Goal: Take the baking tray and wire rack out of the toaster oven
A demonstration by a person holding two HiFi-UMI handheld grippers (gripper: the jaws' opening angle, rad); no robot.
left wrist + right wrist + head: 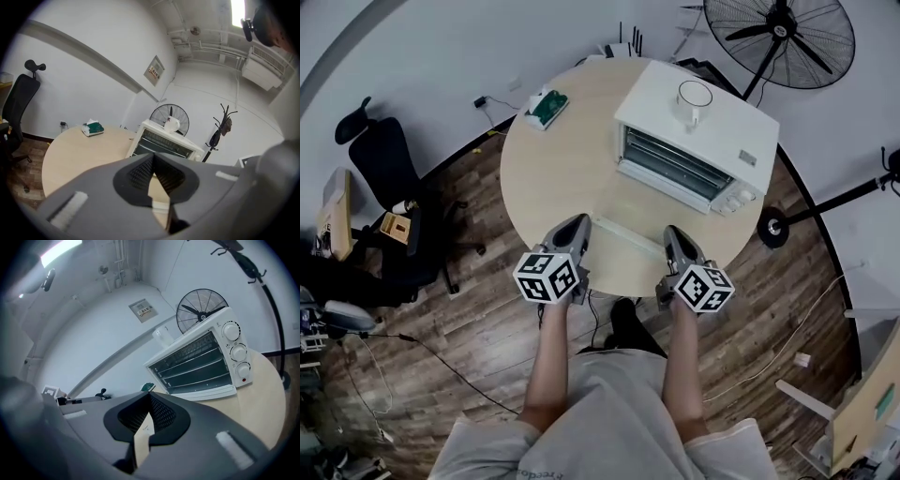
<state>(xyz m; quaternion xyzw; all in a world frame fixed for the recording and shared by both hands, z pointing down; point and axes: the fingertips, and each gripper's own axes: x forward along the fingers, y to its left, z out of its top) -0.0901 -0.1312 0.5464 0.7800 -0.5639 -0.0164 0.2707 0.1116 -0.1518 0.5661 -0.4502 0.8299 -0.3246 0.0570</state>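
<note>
The white toaster oven (698,127) stands at the far right of the round wooden table (548,183). Its glass door lies folded down, with the white handle (626,234) towards me. Wire rack bars (199,366) show inside the cavity; I cannot pick out the baking tray from them. My left gripper (578,223) hovers over the table's near edge, just left of the handle, shut and empty. My right gripper (672,232) is at the handle's right end, also shut with nothing held. Both point at the oven (164,143) from a short way off.
A white mug (694,97) sits on top of the oven. A green tissue box (546,106) lies at the table's far left. A standing fan (778,37) is behind the oven, a black office chair (384,169) is left of the table, and cables run across the wooden floor.
</note>
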